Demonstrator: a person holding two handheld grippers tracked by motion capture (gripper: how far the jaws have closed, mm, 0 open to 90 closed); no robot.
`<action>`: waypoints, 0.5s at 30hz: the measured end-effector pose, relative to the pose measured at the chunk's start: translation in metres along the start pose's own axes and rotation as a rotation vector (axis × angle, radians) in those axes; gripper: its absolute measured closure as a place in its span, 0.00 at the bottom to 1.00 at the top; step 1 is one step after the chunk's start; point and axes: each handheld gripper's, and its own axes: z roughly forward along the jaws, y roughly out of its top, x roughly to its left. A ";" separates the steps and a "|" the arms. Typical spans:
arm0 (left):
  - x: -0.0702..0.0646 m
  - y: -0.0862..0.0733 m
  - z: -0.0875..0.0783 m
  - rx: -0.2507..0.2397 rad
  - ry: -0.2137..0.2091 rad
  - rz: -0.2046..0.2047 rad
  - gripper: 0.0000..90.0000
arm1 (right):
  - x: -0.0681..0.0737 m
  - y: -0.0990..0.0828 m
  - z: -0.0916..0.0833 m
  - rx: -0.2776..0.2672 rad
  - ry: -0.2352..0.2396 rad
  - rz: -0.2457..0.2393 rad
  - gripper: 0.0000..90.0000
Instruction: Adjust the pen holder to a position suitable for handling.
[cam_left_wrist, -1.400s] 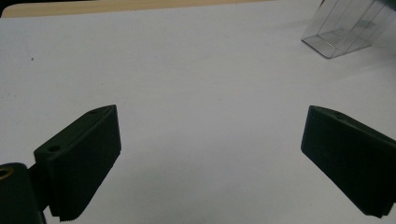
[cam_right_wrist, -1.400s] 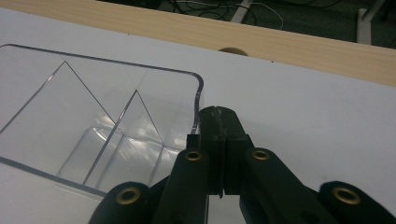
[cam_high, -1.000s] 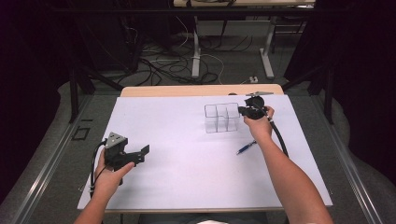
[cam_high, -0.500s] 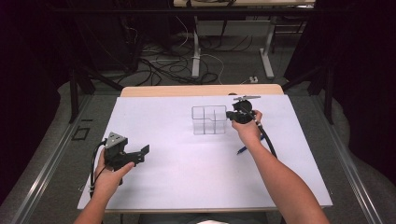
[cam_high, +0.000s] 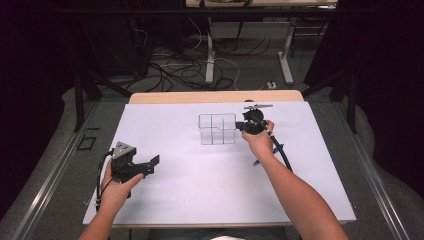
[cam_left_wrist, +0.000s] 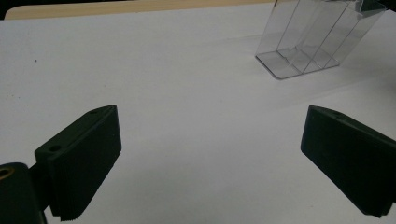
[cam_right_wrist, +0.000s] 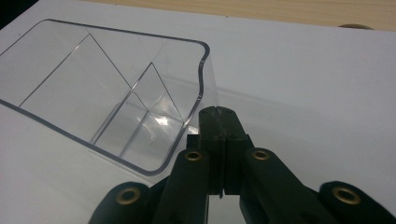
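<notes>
In the high view, the clear divided box (cam_high: 217, 129) is seen on the white sheet (cam_high: 190, 195), with the right gripper (cam_high: 239, 127) pinched onto its right wall; the left gripper (cam_high: 156, 164) is held well apart. In the left gripper view, the jaws are spread wide over bare sheet. In the right gripper view, the jaws are pressed together on the box's thin wall.

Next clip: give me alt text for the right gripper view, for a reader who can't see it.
The right gripper's two black jaws, closed together, pinch the thin side wall of a clear plastic divided organizer. The empty organizer stands on a white table cover, with a strip of bare wood tabletop along the far edge.
</notes>
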 end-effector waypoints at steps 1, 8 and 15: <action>0.000 0.000 0.000 0.000 -0.001 0.001 0.06 | 0.001 0.000 0.000 0.001 0.004 0.007 1.00; 0.000 0.000 -0.001 0.000 0.000 0.001 0.06 | 0.003 0.000 0.001 0.004 0.019 0.003 1.00; 0.000 0.000 -0.001 0.000 0.000 0.003 0.06 | -0.006 0.008 -0.015 -0.007 -0.010 -0.038 0.92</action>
